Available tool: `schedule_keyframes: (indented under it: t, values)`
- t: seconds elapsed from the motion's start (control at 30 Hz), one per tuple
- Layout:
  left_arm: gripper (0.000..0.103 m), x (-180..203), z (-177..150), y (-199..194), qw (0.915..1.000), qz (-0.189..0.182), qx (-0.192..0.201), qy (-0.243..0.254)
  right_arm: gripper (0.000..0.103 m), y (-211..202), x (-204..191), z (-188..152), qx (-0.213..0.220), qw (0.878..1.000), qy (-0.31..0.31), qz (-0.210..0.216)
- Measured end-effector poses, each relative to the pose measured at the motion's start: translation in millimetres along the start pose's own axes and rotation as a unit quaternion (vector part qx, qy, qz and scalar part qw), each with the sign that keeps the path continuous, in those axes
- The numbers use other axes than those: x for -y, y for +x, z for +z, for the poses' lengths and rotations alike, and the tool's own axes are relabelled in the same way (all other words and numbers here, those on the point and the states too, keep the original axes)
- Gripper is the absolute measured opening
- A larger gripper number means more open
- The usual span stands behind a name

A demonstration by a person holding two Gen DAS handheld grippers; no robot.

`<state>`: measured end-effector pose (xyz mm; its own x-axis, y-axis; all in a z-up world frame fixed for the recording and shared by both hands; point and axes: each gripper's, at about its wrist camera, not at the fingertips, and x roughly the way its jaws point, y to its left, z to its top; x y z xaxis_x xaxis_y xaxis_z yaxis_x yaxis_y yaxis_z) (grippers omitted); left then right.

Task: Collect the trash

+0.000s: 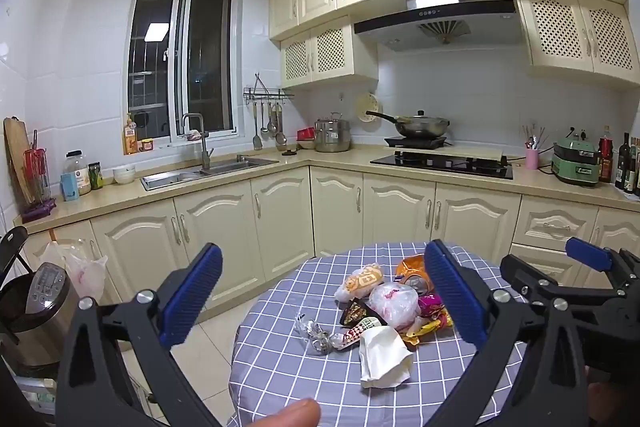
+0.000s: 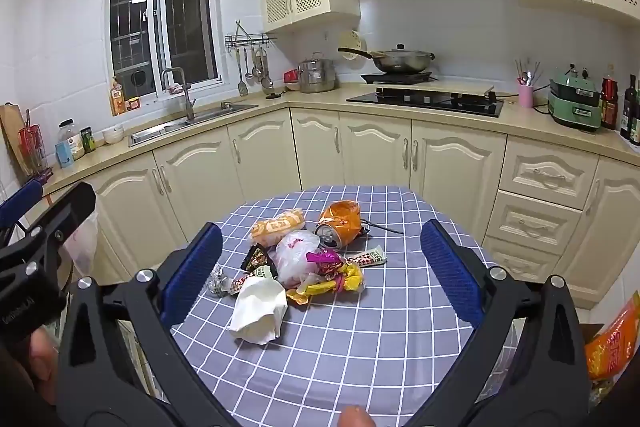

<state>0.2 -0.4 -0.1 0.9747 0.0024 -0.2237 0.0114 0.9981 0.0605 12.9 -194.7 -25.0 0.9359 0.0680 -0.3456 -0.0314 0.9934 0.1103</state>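
Observation:
A heap of trash lies in the middle of a round table with a blue-grey checked cloth (image 2: 360, 327). In it are a crumpled white paper (image 2: 260, 307), a clear plastic bag (image 2: 294, 253), a crushed orange can (image 2: 340, 223), an orange-and-white snack wrapper (image 2: 278, 225) and yellow and pink candy wrappers (image 2: 332, 277). The same white paper (image 1: 382, 357) and plastic bag (image 1: 394, 301) show in the left wrist view. My left gripper (image 1: 322, 301) is open above the table's near left side. My right gripper (image 2: 320, 277) is open too, short of the heap, nothing between its fingers.
Cream kitchen cabinets (image 2: 376, 151) and a counter with sink (image 2: 188, 125) and hob (image 2: 424, 101) run behind the table. A rice cooker (image 1: 36, 311) and a plastic bag (image 1: 90, 273) stand at the left. An orange package (image 2: 612, 339) lies at the right.

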Motion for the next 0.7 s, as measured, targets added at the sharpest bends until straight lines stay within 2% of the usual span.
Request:
schedule_keyframes:
  t: [0.23, 0.5, 0.7]
  values:
    - [0.099, -1, 0, 1, 1.0, -0.002, 0.002, -0.001, 0.097, -3, -3, 8, 0.004, 1.0, -0.007, -0.001]
    - [0.099, -10, 10, 7, 0.9995, -0.022, -0.007, -0.02, 0.097, -2, -8, 13, 0.013, 1.0, -0.019, 0.003]
    - [0.099, -13, 4, 4, 0.9991, -0.032, -0.004, -0.029, 0.097, 0, -9, 13, 0.012, 1.0, -0.022, 0.007]
